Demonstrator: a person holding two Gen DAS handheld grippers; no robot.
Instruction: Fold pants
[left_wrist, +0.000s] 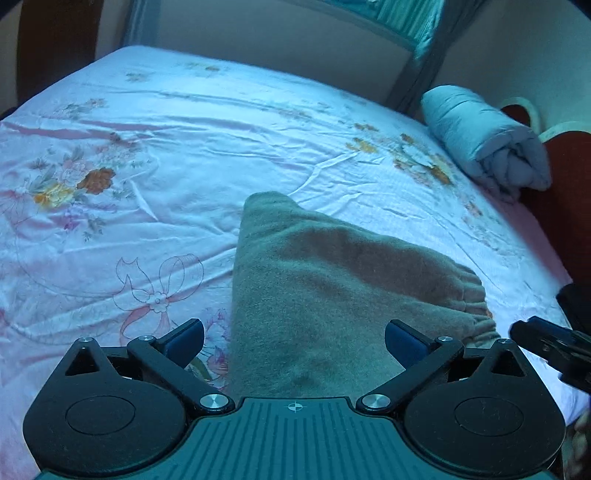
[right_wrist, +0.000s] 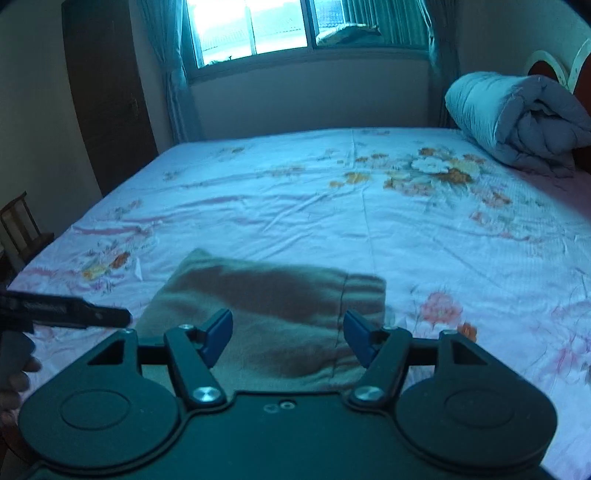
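Note:
The olive-brown fleece pants (left_wrist: 332, 288) lie folded in a compact bundle on the flowered bed sheet (left_wrist: 155, 140), with the elastic waistband at the right end. My left gripper (left_wrist: 294, 341) is open and empty, held just above the near edge of the bundle. In the right wrist view the pants (right_wrist: 273, 317) lie flat as a rectangle, and my right gripper (right_wrist: 288, 338) is open and empty just above their near edge. The right gripper's tip shows in the left wrist view (left_wrist: 546, 341). The left gripper's tip shows in the right wrist view (right_wrist: 70, 308).
A rolled grey-blue quilt (right_wrist: 517, 118) lies at the far right of the bed against a red headboard (left_wrist: 569, 206). A window with curtains (right_wrist: 258, 29) and a dark wardrobe (right_wrist: 107, 92) stand beyond the bed. A wooden chair (right_wrist: 22, 229) stands at the left.

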